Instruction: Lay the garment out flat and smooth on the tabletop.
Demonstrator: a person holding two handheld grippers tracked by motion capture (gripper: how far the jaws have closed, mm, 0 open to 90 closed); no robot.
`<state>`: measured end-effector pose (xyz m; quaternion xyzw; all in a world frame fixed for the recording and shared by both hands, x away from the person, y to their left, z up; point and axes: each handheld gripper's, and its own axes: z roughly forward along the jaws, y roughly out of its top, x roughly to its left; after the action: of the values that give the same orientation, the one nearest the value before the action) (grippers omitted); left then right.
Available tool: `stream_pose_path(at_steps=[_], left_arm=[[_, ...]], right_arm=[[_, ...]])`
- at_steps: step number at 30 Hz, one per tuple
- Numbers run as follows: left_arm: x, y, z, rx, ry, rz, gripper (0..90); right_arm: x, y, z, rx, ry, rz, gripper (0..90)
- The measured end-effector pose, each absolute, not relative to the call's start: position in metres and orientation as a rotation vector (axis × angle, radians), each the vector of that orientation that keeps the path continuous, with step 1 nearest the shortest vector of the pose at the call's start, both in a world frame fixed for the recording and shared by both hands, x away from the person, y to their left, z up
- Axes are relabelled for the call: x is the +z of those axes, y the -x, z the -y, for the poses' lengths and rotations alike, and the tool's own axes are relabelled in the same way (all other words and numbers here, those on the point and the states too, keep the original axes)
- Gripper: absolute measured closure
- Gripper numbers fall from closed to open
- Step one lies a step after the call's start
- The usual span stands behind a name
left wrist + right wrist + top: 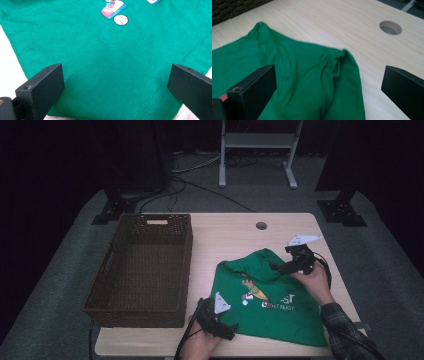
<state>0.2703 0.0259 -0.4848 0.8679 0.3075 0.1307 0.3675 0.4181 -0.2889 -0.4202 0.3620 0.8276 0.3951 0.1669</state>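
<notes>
High view: a green shirt point(270, 300) lies on the table's point(235, 232) right half, print up, long axis running from the near right corner toward the centre. The basket point(142, 270) sits along the left edge.

Left gripper view: left gripper point(116, 82), jaws apart, rests over the hem at the near edge.

Right gripper view: right gripper point(329, 85), jaws spread wide and empty, hangs above the folded-in sleeve. Folding appears underway; the next move calls for regripping an edge.
</notes>
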Motion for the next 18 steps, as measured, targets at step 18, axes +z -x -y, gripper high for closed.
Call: stream_pose_path(at_steps=[18], left_arm=[[-0.485, -0.27, -0.026, 0.335, -2.231, -0.791, 0.0]], right_arm=[[-0.48, -0.381, 0.296, 1.026, -1.141, -2.337, 0.0]])
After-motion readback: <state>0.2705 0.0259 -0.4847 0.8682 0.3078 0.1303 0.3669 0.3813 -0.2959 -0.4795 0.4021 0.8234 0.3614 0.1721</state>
